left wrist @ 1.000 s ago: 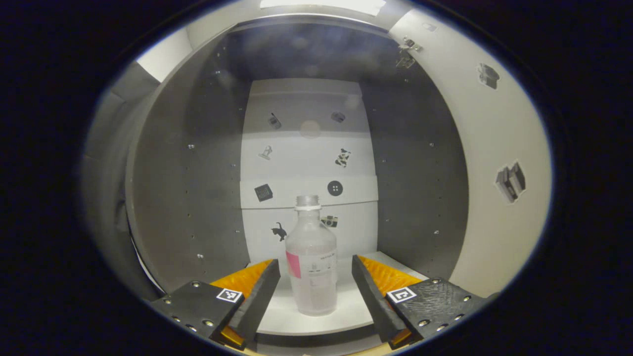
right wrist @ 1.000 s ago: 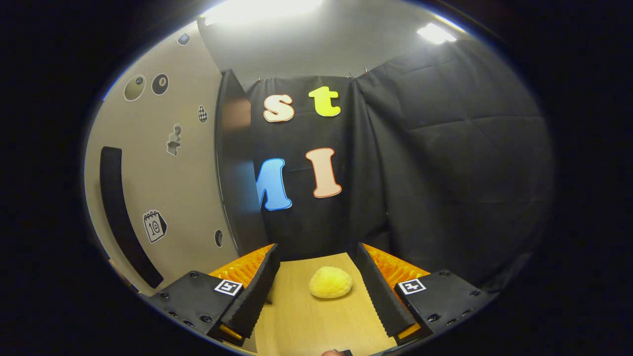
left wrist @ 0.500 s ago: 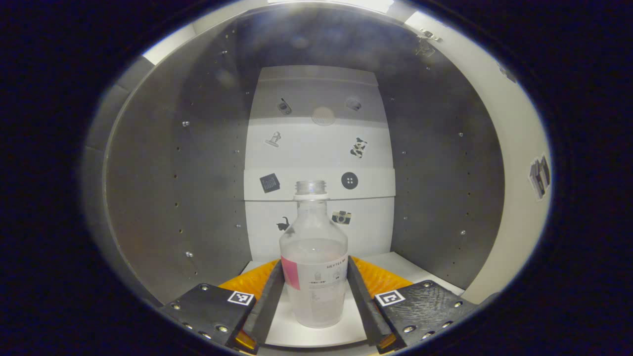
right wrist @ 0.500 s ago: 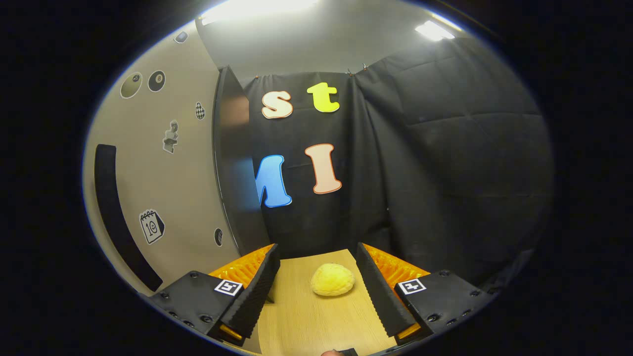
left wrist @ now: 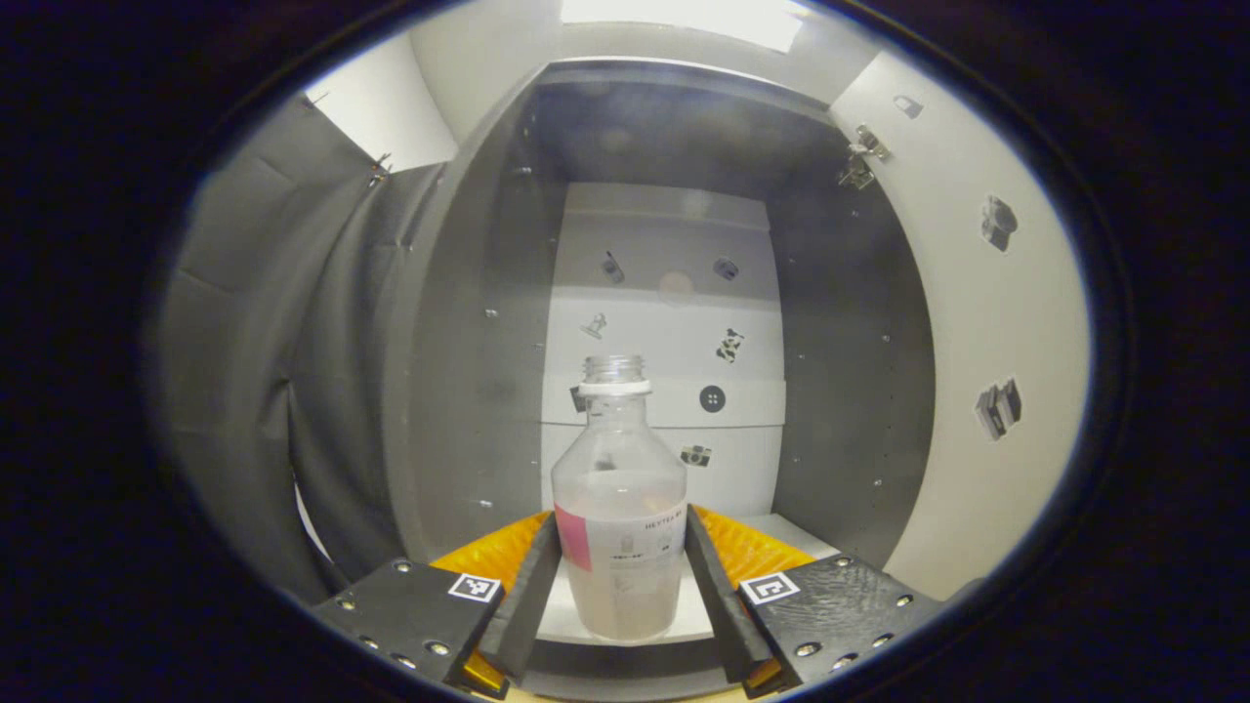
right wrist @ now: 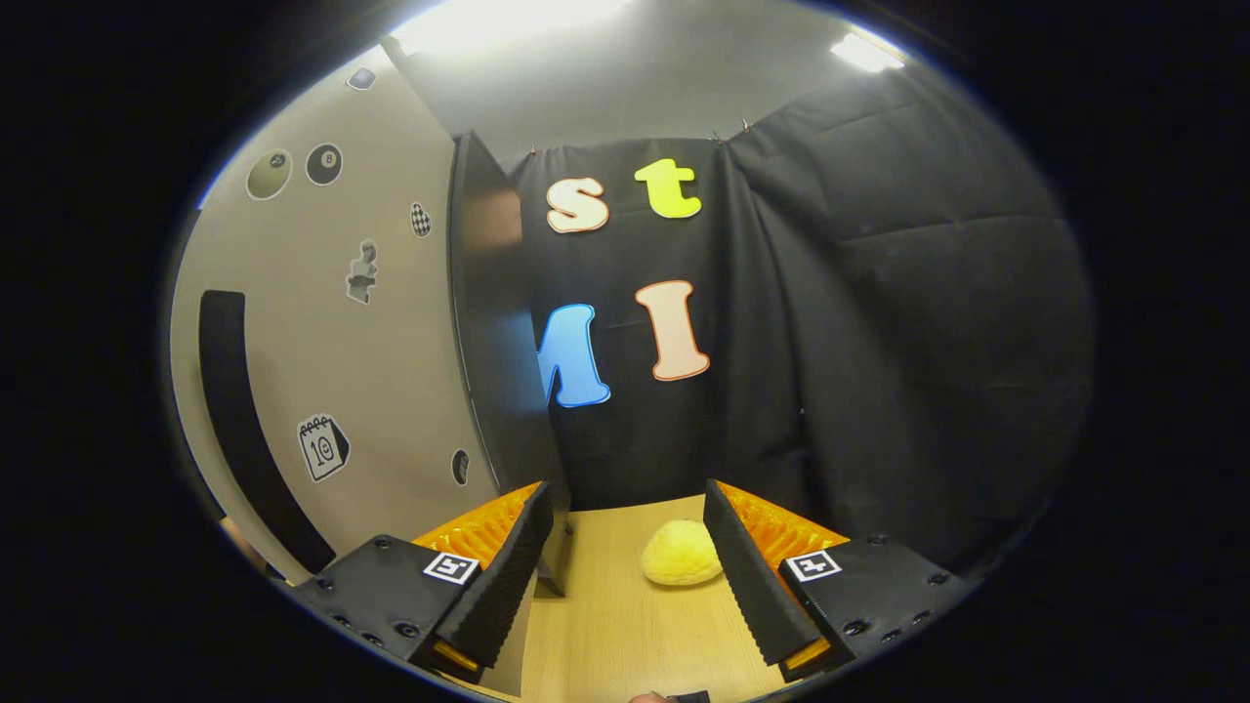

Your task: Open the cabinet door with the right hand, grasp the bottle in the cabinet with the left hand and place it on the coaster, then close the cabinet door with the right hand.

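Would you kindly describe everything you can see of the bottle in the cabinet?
The bottle is translucent, cloudy plastic with rounded shoulders, a narrow threaded neck with a white collar ring, and no cap. A pale label with a pink patch wraps its body. It stands upright near the front edge of the white cabinet shelf, clamped between both fingers of the left claw.

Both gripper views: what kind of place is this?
Likely a staged test booth, not a home: black cloth wall, a cabinet with picture stickers on its open door, one bottle in the left gripper, and a wooden tabletop.
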The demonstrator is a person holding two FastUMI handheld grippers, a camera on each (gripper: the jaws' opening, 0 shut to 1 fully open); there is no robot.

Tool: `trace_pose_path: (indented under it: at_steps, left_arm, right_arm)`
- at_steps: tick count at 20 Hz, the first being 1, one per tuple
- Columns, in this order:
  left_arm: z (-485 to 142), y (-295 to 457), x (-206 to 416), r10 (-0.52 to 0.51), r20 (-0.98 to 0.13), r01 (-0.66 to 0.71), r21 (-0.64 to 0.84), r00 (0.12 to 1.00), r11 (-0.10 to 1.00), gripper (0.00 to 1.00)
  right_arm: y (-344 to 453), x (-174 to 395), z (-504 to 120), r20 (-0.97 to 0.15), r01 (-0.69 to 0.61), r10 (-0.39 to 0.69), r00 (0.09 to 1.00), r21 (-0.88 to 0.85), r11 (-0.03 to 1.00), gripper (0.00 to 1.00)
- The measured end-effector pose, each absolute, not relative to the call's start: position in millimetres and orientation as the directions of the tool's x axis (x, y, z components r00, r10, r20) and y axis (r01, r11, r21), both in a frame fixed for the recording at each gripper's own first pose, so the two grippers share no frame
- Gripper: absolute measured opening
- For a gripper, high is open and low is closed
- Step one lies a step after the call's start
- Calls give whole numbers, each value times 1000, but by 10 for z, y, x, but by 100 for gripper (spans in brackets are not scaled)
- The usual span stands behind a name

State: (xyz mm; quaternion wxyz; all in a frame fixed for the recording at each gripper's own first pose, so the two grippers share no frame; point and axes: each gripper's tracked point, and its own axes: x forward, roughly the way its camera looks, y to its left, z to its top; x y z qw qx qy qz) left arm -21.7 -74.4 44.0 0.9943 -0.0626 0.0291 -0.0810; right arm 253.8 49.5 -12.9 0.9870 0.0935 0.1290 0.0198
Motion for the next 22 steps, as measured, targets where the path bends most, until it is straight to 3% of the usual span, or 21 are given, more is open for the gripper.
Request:
trace_pose_path:
  at_steps: [10,22]
  left_arm:
    - [194,45,-1293,12,-72,-17,-66,997,998,71]
    - [-899,733,-2641,178,-182,-198,-98,967,975,74]
  right_arm:
    - [680,2591,-306,-257,-136,190,947,216,967,98]
    - [849,2498,-429,-273,-204,268,924,241,949,98]
